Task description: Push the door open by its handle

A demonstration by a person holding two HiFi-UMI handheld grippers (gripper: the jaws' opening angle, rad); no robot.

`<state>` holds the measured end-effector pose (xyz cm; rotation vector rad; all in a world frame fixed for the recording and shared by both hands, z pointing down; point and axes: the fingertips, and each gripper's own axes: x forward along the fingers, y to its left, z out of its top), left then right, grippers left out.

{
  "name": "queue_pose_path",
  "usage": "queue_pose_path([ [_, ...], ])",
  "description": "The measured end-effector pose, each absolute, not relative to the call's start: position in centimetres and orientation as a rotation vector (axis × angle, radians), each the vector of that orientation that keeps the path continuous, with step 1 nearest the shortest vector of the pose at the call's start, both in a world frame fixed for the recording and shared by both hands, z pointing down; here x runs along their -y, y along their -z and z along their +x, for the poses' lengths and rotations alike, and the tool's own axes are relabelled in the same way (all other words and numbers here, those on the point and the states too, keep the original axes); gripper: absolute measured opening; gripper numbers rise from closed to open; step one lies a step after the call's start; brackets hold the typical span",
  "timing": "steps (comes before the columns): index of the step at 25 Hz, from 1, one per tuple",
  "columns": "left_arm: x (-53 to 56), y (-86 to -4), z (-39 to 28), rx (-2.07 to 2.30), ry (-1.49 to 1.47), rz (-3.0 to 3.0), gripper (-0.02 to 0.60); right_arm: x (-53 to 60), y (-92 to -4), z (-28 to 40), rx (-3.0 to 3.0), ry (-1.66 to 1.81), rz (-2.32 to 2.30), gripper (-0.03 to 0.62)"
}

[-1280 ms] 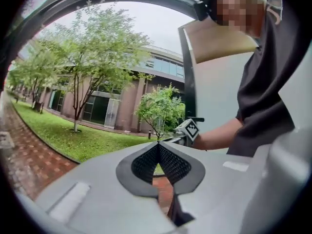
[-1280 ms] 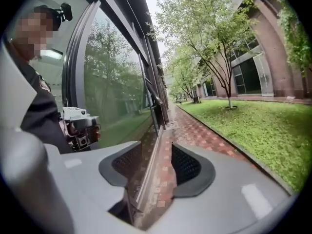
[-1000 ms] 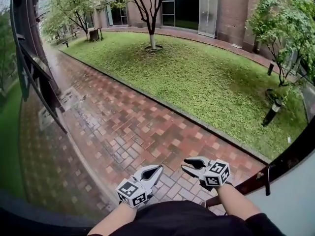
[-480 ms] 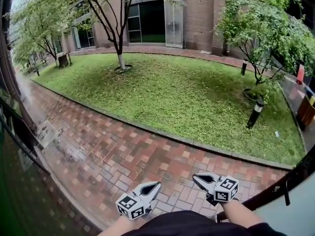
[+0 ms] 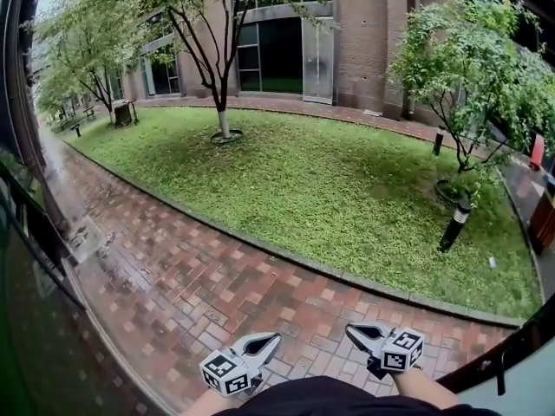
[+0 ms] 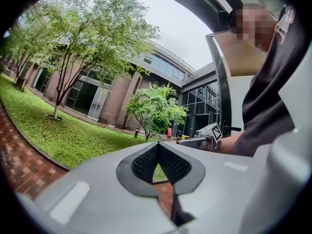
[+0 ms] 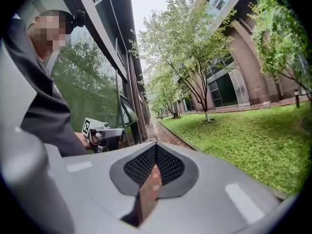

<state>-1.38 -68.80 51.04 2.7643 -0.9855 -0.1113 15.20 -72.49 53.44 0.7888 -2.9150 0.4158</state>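
Both grippers hang low in the head view, over a wet red brick path [image 5: 217, 276]. My left gripper [image 5: 276, 337] is shut with nothing in it; its fingertips meet in the left gripper view [image 6: 157, 143]. My right gripper [image 5: 349, 327] is also shut and empty, its jaws closed tip to tip in the right gripper view [image 7: 156, 144]. The door's dark edge [image 5: 486, 362] runs across the bottom right corner and carries a small handle [image 5: 501, 367]. Neither gripper touches it; the right one is a little to its left.
A glass wall with dark frames [image 5: 26, 232] lines the path's left side. A lawn [image 5: 329, 189] with trees [image 5: 217, 59], a bollard light [image 5: 453, 224] and a brick building [image 5: 364, 33] lie ahead. The person's dark sleeve [image 6: 273, 96] fills the right of the left gripper view.
The right gripper's jaws have closed. The head view has swung right and up, so the glass wall and the door edge sit nearer the frame's sides, and both grippers sit lower.
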Motion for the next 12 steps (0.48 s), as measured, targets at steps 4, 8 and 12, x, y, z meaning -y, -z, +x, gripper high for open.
queue_pose_path([
  [4, 69.4, -51.1, -1.3, 1.004, 0.114, 2.751, 0.000, 73.4, -53.5, 15.0, 2.926, -0.395, 0.759, 0.000],
  [8, 69.7, -50.8, -1.7, 1.020, 0.116, 2.739, 0.000, 73.6, -53.7, 14.3, 2.924, -0.396, 0.731, 0.000],
  [12, 69.8, -51.6, -2.8, 1.026, 0.134, 2.732, 0.000, 73.6, -53.7, 13.3, 2.919, -0.390, 0.721, 0.000],
])
